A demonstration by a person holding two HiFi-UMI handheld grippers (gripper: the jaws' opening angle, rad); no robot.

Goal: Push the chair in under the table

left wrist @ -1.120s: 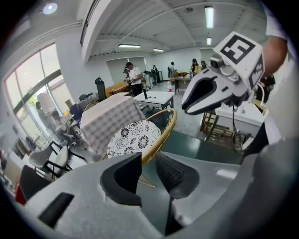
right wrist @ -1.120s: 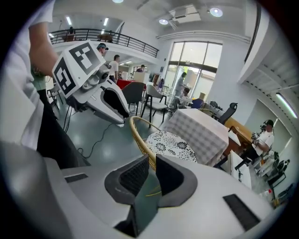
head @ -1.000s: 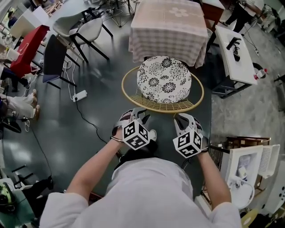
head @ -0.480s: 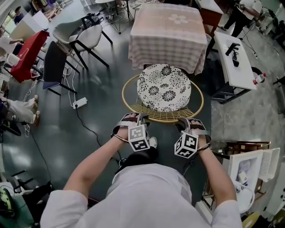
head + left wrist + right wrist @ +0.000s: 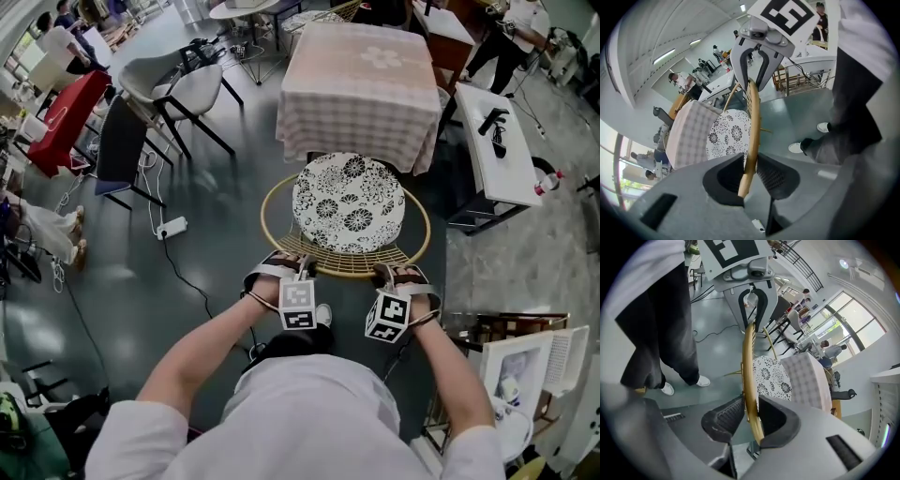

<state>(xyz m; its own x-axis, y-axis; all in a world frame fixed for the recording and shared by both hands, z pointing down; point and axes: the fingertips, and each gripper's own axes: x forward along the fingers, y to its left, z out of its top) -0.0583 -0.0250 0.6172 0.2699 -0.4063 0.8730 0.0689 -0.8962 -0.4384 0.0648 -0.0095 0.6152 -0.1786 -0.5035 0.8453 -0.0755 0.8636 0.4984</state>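
Observation:
A round rattan chair with a gold rim and a black-and-white flowered cushion stands in front of the table with a pink checked cloth. My left gripper sits on the near left of the chair's back rim. The rim runs between its jaws, which are closing and touch it on both sides. My right gripper holds the near right of the same rim. Its jaws are closing too, with the pads against the rim.
Grey and black chairs stand at the back left. A power strip with a cable lies on the dark floor left of the chair. A white side table and wooden shelving stand at the right. People sit at the far left.
Both grippers have sunk forward from just behind the chair onto its back rim and rolled. The rim now sits between each pair of jaws.

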